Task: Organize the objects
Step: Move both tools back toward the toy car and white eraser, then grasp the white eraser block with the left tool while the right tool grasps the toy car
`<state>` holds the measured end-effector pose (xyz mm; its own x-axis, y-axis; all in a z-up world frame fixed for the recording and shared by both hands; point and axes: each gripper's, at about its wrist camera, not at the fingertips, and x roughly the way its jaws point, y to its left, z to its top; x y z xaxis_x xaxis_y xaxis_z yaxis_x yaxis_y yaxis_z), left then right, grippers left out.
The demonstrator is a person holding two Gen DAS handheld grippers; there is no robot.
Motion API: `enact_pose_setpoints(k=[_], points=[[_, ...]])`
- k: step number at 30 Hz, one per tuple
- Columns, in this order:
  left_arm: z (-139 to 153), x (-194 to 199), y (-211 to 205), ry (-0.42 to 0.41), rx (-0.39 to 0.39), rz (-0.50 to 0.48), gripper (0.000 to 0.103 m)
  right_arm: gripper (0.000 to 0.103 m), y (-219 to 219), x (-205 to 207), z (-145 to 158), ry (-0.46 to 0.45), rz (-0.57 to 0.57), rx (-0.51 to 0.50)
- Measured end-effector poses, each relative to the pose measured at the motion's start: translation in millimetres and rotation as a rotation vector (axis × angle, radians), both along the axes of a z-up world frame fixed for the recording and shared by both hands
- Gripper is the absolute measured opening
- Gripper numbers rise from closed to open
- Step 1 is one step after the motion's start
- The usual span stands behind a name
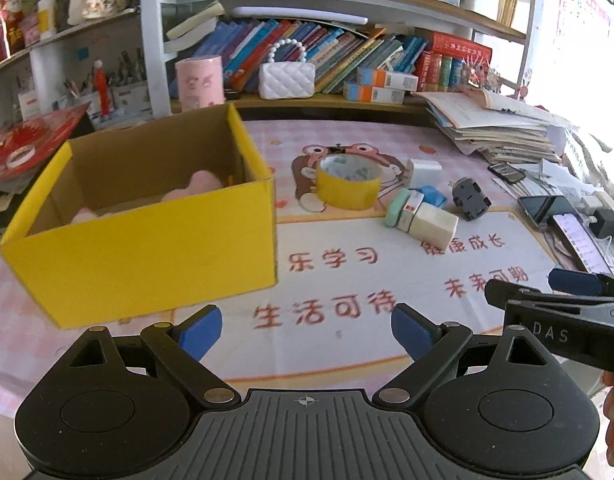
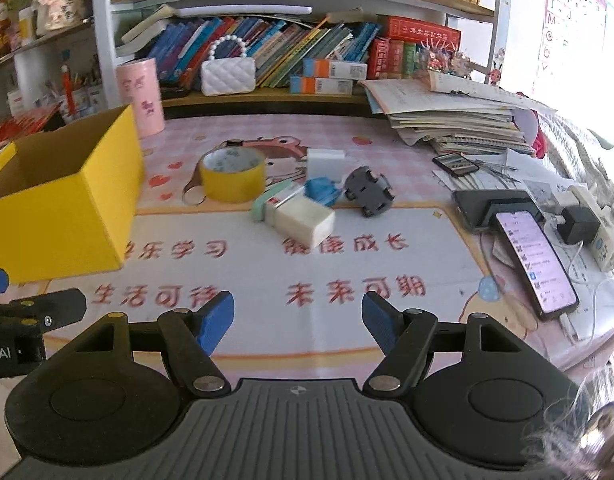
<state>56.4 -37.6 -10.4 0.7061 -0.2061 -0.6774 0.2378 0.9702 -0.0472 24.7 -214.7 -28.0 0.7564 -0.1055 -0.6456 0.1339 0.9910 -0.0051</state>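
An open yellow cardboard box point(image 1: 147, 248) stands on the table's left point(image 2: 59, 216), with a pink soft item point(image 1: 195, 186) inside. To its right lie a yellow tape roll point(image 1: 349, 182) point(image 2: 233, 178), a white charger block point(image 1: 425, 172) point(image 2: 325, 162), a blue object point(image 1: 433, 196) point(image 2: 321, 190), a mint and white box point(image 1: 405, 210) point(image 2: 275, 204), a cream block point(image 1: 435, 224) point(image 2: 307, 220) and a grey toy car point(image 1: 471, 198) point(image 2: 369, 190). My left gripper point(image 1: 307, 330) is open and empty above the table mat. My right gripper point(image 2: 299, 320) is open and empty, beside the left one.
Shelves of books, a white quilted bag point(image 1: 287, 78) and a pink cylinder point(image 2: 141, 98) stand behind the table. A stack of papers point(image 2: 455, 120), phones point(image 2: 535, 256) and chargers point(image 2: 579, 220) lie at the right. Red paper items point(image 1: 27, 144) lie at the left.
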Motion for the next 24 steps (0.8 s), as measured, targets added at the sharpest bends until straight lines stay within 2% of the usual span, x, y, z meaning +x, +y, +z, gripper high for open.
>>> enact_pose_setpoints(k=[14,21,24], points=[[-16.3,46.5,-77.0,0.062,-0.021,-0.011,0.093,0.069,-75.4,54.7,-10.1,0.025,0.022,-0.011],[-26.2,65.4,-113.4,0.084,-0.02,-0.054,0.084,0.067,-108.7,79.0,-15.9,0.008,0.04,-0.02],[-30.0,75.1,-130.3,0.083,-0.011,-0.089,0.083,0.067,-119.1,88.0,-15.7,-0.002,0.038,-0.017]])
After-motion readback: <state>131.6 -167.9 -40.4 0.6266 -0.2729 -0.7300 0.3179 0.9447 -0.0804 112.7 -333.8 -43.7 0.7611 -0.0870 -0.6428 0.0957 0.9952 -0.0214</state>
